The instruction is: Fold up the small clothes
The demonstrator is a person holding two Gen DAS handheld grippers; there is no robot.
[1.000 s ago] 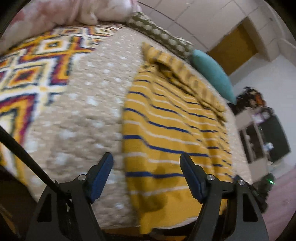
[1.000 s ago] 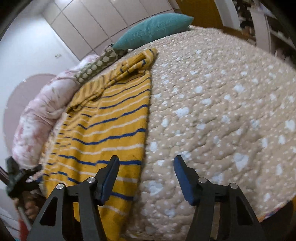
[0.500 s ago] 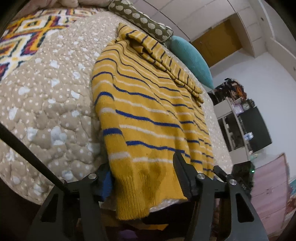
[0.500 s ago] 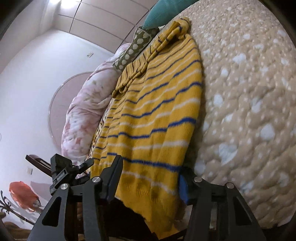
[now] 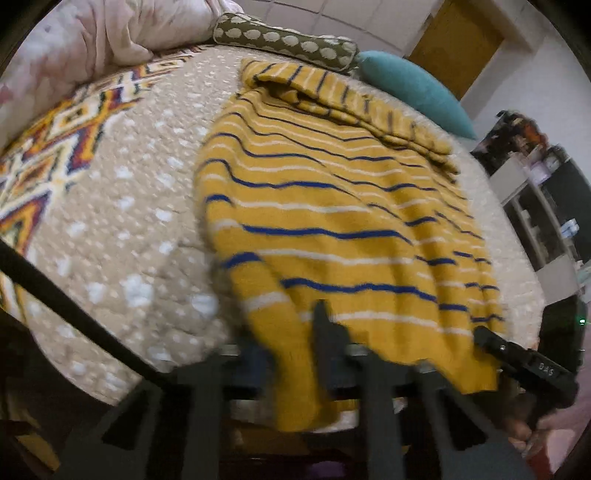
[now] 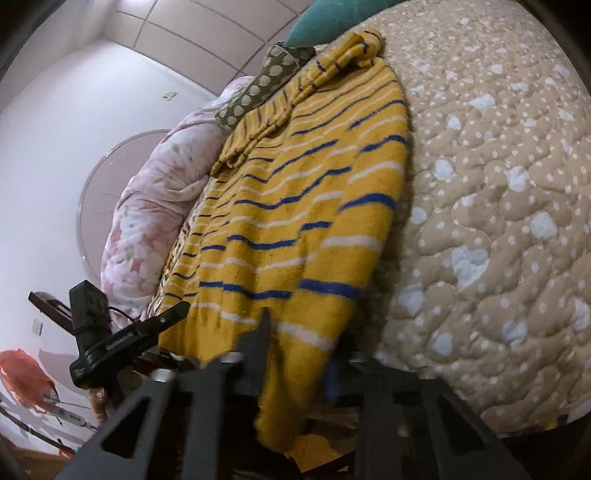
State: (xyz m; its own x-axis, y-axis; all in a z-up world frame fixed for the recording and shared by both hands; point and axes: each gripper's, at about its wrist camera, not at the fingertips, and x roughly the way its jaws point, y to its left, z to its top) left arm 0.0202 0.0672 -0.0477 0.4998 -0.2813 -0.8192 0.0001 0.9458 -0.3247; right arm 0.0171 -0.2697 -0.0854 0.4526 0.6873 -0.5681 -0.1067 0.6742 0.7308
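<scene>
A yellow sweater with blue and white stripes lies flat on the bed, its sleeves folded across the far end. Its hem hangs over the near edge of the mattress. My left gripper is at the hem's left corner, jaws closing, with the knit pinched between its fingers. In the right wrist view the same sweater stretches away, and my right gripper is closing on the hem's right corner with fabric bunched between its pads. The fingertips are partly hidden by cloth.
A beige dotted quilt covers the bed, with a colourful patterned blanket at the left. A pink duvet, a dotted bolster and a teal pillow line the far end. Shelves stand at the right.
Both grippers moved in to the sweater's near hem and their jaws went from wide apart to closed around its two corners. The hem now bunches between the fingers.
</scene>
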